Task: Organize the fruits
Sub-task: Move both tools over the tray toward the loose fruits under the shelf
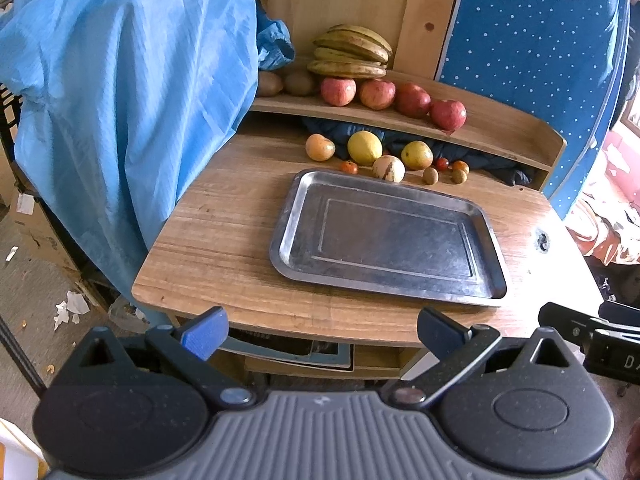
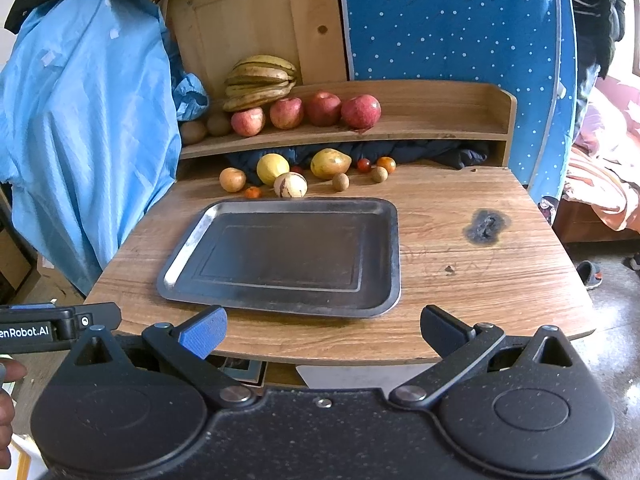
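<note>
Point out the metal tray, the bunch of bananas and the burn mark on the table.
metal tray [image 2: 192,240]: right wrist view, left rim.
bunch of bananas [image 2: 260,80]: right wrist view, middle of bunch.
burn mark [image 2: 485,227]: right wrist view, dark centre.

Soft daylight from right, sharp, fisheye-bent edges
</note>
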Tool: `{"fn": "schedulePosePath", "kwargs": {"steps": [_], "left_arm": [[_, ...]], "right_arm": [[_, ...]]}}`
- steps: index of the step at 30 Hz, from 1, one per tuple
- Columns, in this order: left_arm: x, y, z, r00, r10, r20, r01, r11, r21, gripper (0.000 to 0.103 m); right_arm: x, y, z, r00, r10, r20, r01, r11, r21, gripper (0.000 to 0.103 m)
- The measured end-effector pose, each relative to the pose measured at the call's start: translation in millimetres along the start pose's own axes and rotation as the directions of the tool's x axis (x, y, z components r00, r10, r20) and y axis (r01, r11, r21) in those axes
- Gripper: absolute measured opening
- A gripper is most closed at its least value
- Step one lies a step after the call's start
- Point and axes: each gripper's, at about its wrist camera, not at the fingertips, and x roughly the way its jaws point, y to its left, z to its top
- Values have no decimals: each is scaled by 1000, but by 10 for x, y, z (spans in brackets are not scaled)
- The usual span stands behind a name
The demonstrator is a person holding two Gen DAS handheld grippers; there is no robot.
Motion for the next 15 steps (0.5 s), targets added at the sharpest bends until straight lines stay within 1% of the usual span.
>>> {"fn": "schedulePosePath", "kwargs": {"steps": [7,15], "left_arm": [[36,-59,-6,999,32,-27,-33,999,-23,102],[76,-151,-25,995,84,-58,-88,994,-70,102]], "right_arm": [[60,-60,8,999,25,-27,-25,1000,-16,102],[192,-187,58,996,60,-68,-63,997,-47,102]]}}
